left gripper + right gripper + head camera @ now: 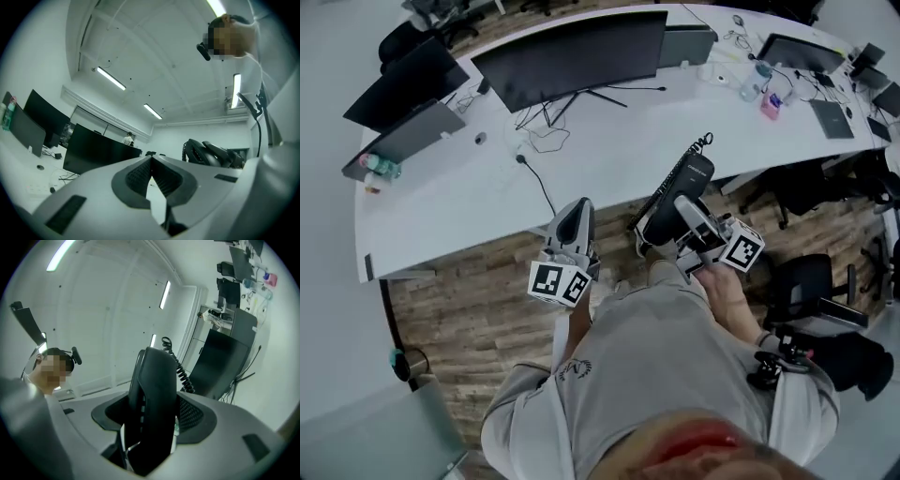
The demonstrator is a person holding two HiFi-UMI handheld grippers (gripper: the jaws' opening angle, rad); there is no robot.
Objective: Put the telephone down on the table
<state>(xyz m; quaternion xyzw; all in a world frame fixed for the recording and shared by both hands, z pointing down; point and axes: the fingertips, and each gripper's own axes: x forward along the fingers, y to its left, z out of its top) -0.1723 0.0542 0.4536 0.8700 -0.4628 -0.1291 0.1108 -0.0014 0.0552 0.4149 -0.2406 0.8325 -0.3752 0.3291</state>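
A black desk telephone [675, 192] with a coiled cord is held in the air by my right gripper [670, 217], just in front of the white table's [609, 141] near edge. In the right gripper view the telephone [154, 404] stands on end between the jaws, which are shut on it. My left gripper [574, 217] is beside it to the left, over the table's front edge, jaws shut with nothing in them. In the left gripper view the pads [140, 176] meet and the telephone [208, 153] shows to the right.
On the curved table stand a wide black monitor [572, 56], a second monitor [394, 80] at the left, cables [539, 131] and small items at the far right [769, 94]. Black office chairs [811, 291] stand on the wood floor at the right.
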